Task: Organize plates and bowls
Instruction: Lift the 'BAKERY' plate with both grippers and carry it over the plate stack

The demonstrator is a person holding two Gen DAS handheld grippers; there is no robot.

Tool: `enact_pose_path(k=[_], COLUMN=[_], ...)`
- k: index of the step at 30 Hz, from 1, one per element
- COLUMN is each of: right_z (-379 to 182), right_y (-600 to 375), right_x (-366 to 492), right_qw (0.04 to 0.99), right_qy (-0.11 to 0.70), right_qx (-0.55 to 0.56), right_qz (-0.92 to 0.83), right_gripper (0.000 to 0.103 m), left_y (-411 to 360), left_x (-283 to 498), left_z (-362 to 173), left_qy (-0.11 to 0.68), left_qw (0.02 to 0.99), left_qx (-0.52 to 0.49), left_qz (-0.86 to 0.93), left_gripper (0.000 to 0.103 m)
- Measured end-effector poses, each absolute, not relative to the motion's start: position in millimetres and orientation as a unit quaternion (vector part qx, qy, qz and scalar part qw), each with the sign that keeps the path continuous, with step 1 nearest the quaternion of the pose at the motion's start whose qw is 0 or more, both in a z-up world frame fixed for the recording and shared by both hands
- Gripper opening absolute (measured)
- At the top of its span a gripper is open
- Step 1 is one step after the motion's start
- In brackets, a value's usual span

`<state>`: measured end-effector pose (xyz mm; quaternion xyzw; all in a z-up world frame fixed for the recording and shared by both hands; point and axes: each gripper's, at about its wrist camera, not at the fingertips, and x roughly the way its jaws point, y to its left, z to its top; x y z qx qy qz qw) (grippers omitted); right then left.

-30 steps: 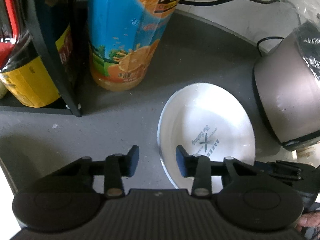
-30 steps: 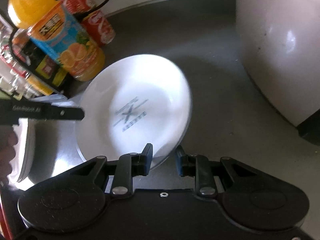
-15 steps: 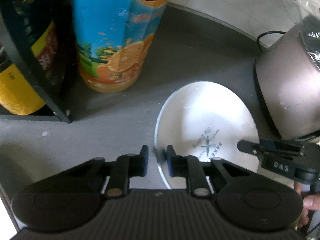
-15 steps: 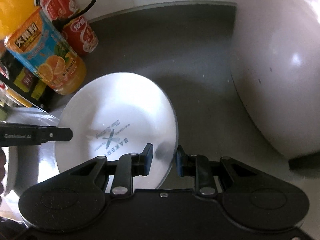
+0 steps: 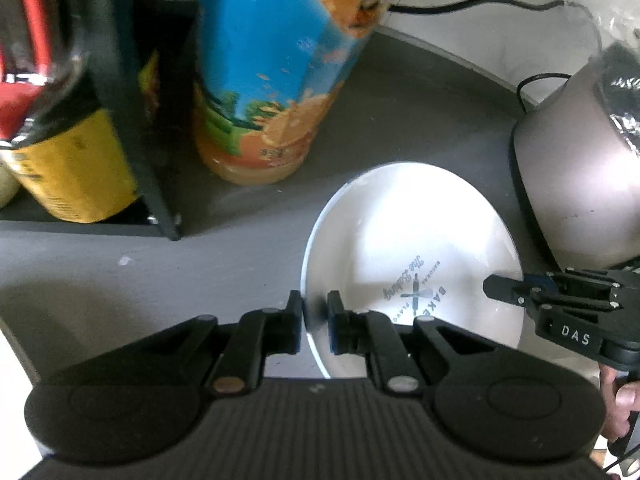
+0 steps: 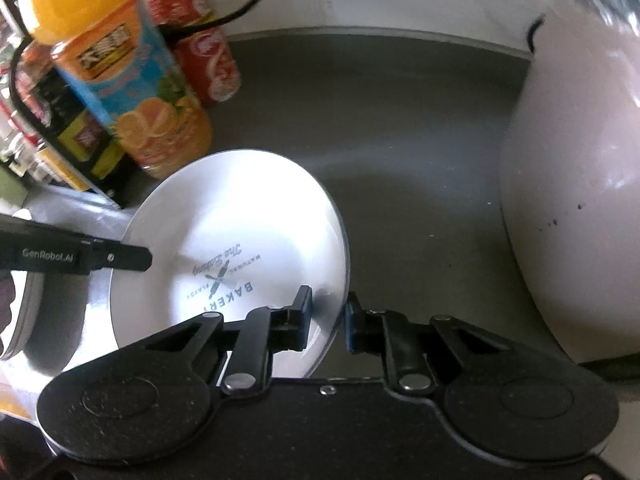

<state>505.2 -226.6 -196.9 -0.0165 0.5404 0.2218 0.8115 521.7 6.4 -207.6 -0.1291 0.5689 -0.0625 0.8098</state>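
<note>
A white plate (image 5: 404, 248) with a grey bakery print sits over the dark grey counter (image 5: 100, 276). My left gripper (image 5: 314, 320) has its jaws closing, and the pads pinch the plate's left rim. In the right wrist view the same plate (image 6: 232, 236) fills the left half. My right gripper (image 6: 327, 318) is also closing, with the plate's right rim pinched between its pads. Each gripper shows in the other's view: the right gripper (image 5: 520, 290) at the plate's right edge, the left gripper (image 6: 132, 258) at its left edge. A second white rim (image 6: 22, 320) peeks in at far left.
A tall orange juice bottle (image 5: 272, 80) stands just behind the plate, beside a black rack (image 5: 132, 128) of sauce bottles. Red cola cans (image 6: 208, 60) stand at the back. A rounded cooker (image 6: 580, 200) blocks the right side, and a black cable (image 5: 480, 2) runs along the wall.
The left jaws closed from wide apart onto the plate's left rim. The right jaws narrowed on the right rim. The right gripper rolled, and the plate now sits further left in its view.
</note>
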Motion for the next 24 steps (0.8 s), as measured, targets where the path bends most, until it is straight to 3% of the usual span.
enact_pose_path(k=[24], right_z=[-123], right_y=[-135], right_x=[487], right_qw=[0.77], right_qy=[0.549], right_qx=[-0.072], right_qz=[0.316], right_gripper=[0.016], left_y=[99], left_x=[455], left_z=[-155], left_qy=[0.517], left_qw=[0.833], left_qx=[-0.197], left_qz=[-0.003], left_gripper=[0.011])
